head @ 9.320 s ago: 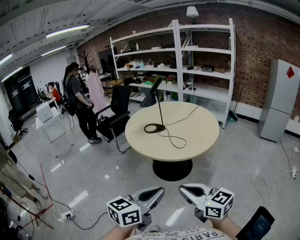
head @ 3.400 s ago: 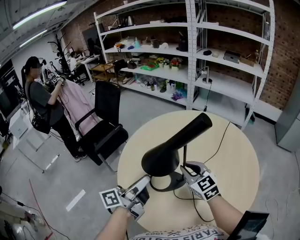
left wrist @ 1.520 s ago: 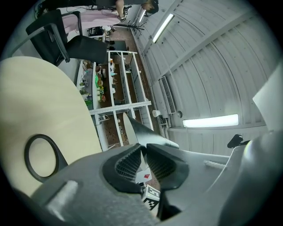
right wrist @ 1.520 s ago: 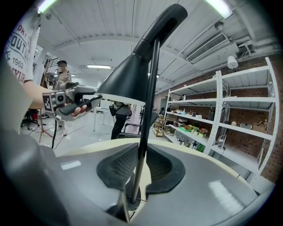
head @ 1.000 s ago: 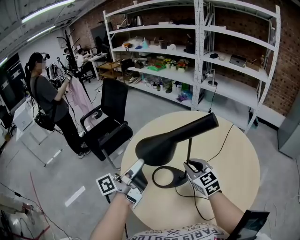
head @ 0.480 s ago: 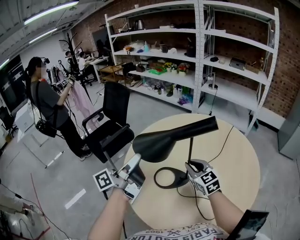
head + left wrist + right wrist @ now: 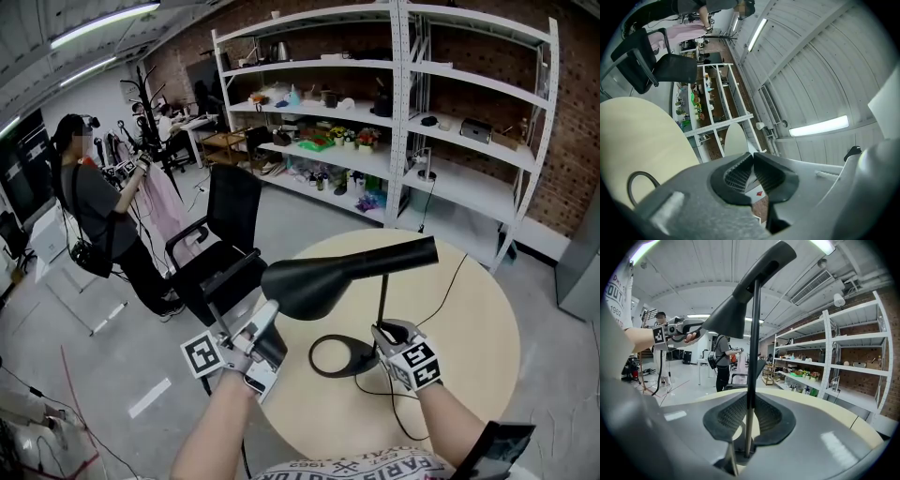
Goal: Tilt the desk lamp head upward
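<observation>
1. My left claw (image 7: 268, 315) is clenched on nothing. Its jaws have just been closing, and its tips sit under the wide rim of the lamp head (image 7: 330, 277) (touching it, as far as the right gripper view shows).
2. The lamp head lies nearly level above the left edge of the round table (image 7: 469, 375), wide mouth to the left.
3. The ring base (image 7: 313, 358) rests near that edge.
4. My right claw (image 7: 379, 336) grasps the thin upright stem (image 7: 380, 302) low down, pads pressing both sides.
</observation>
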Demonstrator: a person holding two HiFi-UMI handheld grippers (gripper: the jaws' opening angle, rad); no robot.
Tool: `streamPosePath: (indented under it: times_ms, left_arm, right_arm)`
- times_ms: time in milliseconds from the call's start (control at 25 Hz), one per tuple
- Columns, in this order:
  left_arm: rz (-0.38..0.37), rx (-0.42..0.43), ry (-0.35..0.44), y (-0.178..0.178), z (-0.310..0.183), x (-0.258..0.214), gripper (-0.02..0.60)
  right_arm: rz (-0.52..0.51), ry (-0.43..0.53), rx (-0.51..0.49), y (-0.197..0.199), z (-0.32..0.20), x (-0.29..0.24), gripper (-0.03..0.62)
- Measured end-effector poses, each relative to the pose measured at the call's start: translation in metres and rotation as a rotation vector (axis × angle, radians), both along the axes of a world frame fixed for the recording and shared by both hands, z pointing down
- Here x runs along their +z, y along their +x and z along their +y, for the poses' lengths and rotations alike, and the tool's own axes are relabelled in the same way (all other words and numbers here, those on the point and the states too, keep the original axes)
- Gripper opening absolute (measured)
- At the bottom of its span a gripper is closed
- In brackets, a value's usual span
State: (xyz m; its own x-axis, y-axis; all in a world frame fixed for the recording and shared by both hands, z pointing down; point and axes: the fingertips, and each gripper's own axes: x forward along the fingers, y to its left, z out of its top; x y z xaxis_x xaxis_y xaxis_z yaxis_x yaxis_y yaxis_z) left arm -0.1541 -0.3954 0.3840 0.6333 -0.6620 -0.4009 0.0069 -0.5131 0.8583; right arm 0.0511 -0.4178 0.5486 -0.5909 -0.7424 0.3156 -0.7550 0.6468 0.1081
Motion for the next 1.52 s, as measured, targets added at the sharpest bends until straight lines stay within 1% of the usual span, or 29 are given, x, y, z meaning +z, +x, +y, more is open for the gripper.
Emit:
streamPosePath:
  times_ms: [200,640,960,1200,1320,1520]
  left_arm:
    - [0.001,-0.009,0.018,-0.007,-0.001,-0.008,0.014]
    - [-0.018,-0.036,0.063,-0.009,-0.004,-0.028,0.009]
    - [-0.039,-0.049,0.121,-0.013,-0.004,-0.052,0.006]
    - [-0.051,-0.063,0.120,-0.015,-0.004,-0.058,0.006]
    - [-0.067,-0.065,0.131,-0.013,-0.004,-0.063,0.006]
    - [-0.071,-0.071,0.154,-0.015,-0.003,-0.072,0.005]
  right_arm:
    - [0.002,0.002,-0.001,-0.004,0.001,0.001,0.048]
    - [-0.001,0.004,-0.012,-0.001,-0.002,0.002,0.048]
    - [-0.003,-0.003,-0.016,-0.001,0.000,0.002,0.048]
    - [-0.017,-0.006,-0.018,-0.002,-0.001,0.001,0.046]
    - [-0.018,-0.009,-0.024,0.000,-0.001,0.001,0.046]
    - [-0.021,-0.007,-0.026,-0.002,0.000,0.003,0.046]
